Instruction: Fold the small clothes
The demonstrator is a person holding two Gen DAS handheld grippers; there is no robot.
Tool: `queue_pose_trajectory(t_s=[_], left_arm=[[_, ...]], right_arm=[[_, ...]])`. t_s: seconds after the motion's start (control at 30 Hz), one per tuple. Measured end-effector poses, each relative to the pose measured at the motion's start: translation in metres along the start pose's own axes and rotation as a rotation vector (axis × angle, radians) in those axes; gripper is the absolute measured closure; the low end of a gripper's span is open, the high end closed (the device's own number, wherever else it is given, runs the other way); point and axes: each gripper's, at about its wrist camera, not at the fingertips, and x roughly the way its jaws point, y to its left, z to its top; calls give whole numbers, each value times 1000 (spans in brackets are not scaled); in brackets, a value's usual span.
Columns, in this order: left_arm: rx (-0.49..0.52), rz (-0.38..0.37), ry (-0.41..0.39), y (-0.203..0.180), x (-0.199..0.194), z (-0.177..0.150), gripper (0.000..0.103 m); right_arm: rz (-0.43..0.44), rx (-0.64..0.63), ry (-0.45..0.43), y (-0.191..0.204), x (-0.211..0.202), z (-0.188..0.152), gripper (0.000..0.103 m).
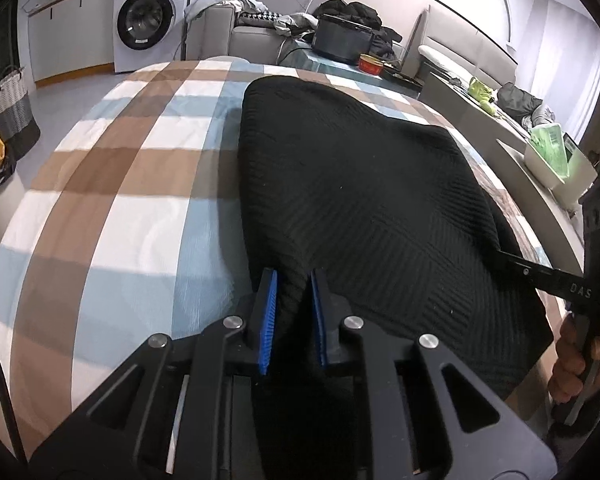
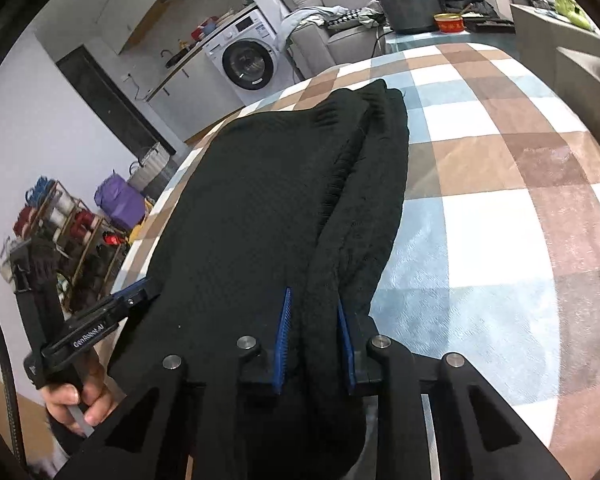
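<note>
A black knitted garment (image 1: pixel 360 184) lies spread on a bed with a checked brown, blue and white cover (image 1: pixel 140 184). My left gripper (image 1: pixel 294 280) is shut on the garment's near edge, with a bunched fold of knit pinched between its blue pads (image 1: pixel 269 304). In the right wrist view the same garment (image 2: pixel 260 184) runs away from me, folded lengthwise with a ribbed edge on its right side. My right gripper (image 2: pixel 314 300) is shut on its near edge too. Each gripper shows in the other's view: the right one (image 1: pixel 504 259) at the cloth's right border, the left one (image 2: pixel 140 288) at its left border.
Beyond the bed stand a washing machine (image 1: pixel 148 24), a grey sofa (image 1: pixel 256 36) piled with clothes, a dark pot (image 1: pixel 340 38) and a red tin (image 1: pixel 370 65). A woven basket (image 1: pixel 8 112) sits on the floor at the left. A white tray (image 1: pixel 552 168) rests on the right ledge.
</note>
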Motion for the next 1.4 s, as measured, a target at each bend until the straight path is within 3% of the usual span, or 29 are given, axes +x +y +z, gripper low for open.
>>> queue_pose_trajectory(t_s=[0.3,0.4,0.47,0.5,0.53,0.63,0.7,0.77,0.8,1.0,1.4], left_arm=[[1,18,29,0,24,30,89],[18,34,2,0,14,28,86],[28,24,-27,1,0,22,76],[29,15,-41,1,-7,19,62],[25,9,-59,2,-15,15,46],[21,2,-145,3,-42,4,21],[38,6,-197,-1,-57,-3,19],[85,8,-222,-10,-68,-11,11],[102,12,-231,-15,-71,-14,1],[153,8,-315,-35,-85,-34,1],[88,5,-372,-21,-83,-41,1]], right_arm=[[-81,26,-27,8,15,21,80],[-115,-20,-27,12,11,22,66],[-145,-56,-49,15,1,18,57],[-154,-67,-60,15,-4,17,51],[-163,-80,-71,15,-10,14,36],[-171,-146,-143,19,-36,4,9],[-158,-186,-185,24,-51,-5,0],[-152,-216,-232,26,-64,-13,0],[-151,-228,-249,28,-69,-17,0],[-115,-297,-323,42,-85,-38,0],[-94,-369,-435,57,-84,-59,0]])
